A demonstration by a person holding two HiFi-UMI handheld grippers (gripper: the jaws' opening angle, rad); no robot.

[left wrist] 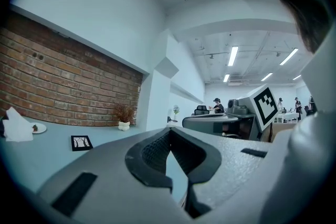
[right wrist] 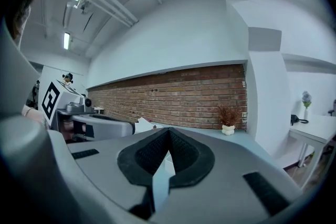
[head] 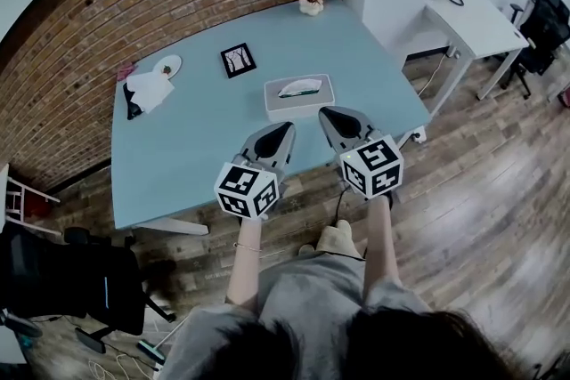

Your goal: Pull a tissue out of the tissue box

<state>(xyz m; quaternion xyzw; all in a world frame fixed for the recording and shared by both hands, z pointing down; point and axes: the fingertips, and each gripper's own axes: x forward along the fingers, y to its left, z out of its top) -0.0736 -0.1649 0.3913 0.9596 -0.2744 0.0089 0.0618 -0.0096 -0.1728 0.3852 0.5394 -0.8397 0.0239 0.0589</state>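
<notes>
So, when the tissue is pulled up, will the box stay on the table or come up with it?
The box looks low and light, so it may lift or slide on the smooth table. The tissue in its slot looks soft and folded, so it is probably floppy and could tear.

Pale blue table, red-brown brick wall, white tissue box, brown wood-plank floor
</notes>
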